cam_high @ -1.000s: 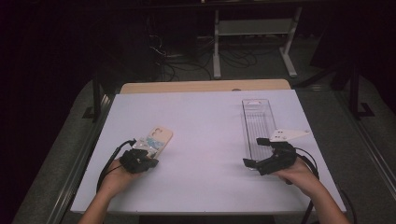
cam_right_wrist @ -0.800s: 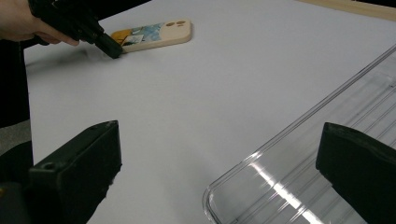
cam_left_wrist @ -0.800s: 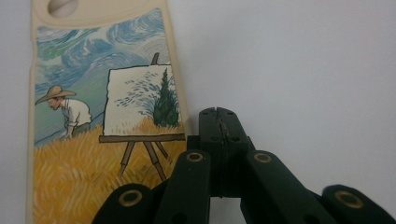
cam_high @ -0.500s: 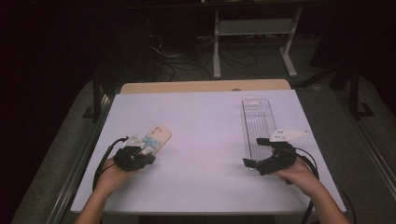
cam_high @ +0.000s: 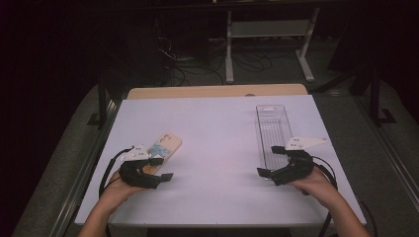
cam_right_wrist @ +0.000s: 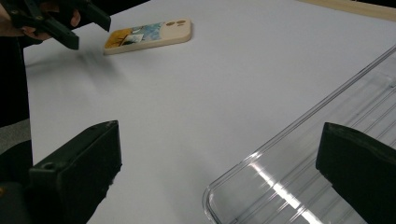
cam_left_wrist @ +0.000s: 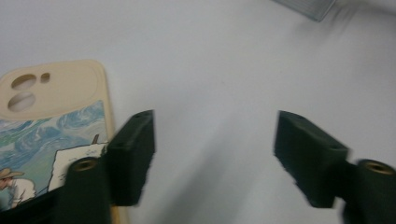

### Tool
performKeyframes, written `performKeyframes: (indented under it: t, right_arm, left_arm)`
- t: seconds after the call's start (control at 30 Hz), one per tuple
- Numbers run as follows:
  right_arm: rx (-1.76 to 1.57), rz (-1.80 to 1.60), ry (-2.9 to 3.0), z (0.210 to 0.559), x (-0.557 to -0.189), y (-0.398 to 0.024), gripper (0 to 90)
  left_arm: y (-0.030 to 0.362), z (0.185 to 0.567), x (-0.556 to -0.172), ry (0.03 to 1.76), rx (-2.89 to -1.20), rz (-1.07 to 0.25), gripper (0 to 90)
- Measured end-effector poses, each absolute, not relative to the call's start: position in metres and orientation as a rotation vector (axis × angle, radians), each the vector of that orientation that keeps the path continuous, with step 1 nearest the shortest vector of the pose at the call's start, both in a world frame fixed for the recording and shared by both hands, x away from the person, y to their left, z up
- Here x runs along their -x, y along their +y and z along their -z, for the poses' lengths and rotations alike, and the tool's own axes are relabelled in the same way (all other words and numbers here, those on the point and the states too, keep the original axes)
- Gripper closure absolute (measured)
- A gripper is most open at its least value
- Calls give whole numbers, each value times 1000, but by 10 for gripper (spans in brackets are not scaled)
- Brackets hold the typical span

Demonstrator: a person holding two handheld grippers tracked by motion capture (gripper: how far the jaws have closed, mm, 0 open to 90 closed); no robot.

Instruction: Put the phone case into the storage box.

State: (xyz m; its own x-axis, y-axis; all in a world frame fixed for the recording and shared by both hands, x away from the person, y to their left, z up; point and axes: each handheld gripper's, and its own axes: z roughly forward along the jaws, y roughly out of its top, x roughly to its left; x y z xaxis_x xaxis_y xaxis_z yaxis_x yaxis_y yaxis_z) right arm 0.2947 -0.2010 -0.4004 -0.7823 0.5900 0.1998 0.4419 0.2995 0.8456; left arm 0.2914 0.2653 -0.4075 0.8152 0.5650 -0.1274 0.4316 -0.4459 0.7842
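Observation:
A beige phone case [cam_high: 165,145] with a painted blue picture lies flat on the white table [cam_high: 217,128], at the left. My left gripper [cam_high: 162,168] sits just in front of it, open. Its jaws have just been opening and only bare table lies between them. In the left gripper view the phone case [cam_left_wrist: 51,116] lies beside the left jaw of the left gripper [cam_left_wrist: 219,158], outside the gap. My right gripper [cam_high: 269,160] rests open at the near end of a clear plastic tray [cam_high: 273,128]. In the right gripper view, the right gripper [cam_right_wrist: 217,172] straddles the clear tray's [cam_right_wrist: 327,140] corner.
The table's wooden far edge [cam_high: 212,91] shows beyond the white sheet. Behind it are a dark floor with cables and a white stand [cam_high: 267,29]. The right gripper view also shows the phone case [cam_right_wrist: 149,35] and the left gripper [cam_right_wrist: 60,23] far off.
The left gripper's jaws have spread apart beside the phone case, and the hand shifted only slightly. The right gripper and the tray have not moved.

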Motion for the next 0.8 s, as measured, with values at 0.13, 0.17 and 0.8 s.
performKeyframes:
  t: [0.13, 0.17, 0.8]
  right_arm:
    - [-965, -1491, 2408, 400, -295, -201, 0]
    - [-965, -1490, 2408, 400, -295, -201, 0]
    - [-967, -1490, 2410, 400, -295, -201, 0]
  left_arm:
    - [261, 409, -289, 701, -2133, -211, 27]
    - [260, 409, -289, 698, -2141, -211, 6]
    - [261, 407, -291, 716, -2138, -234, 0]
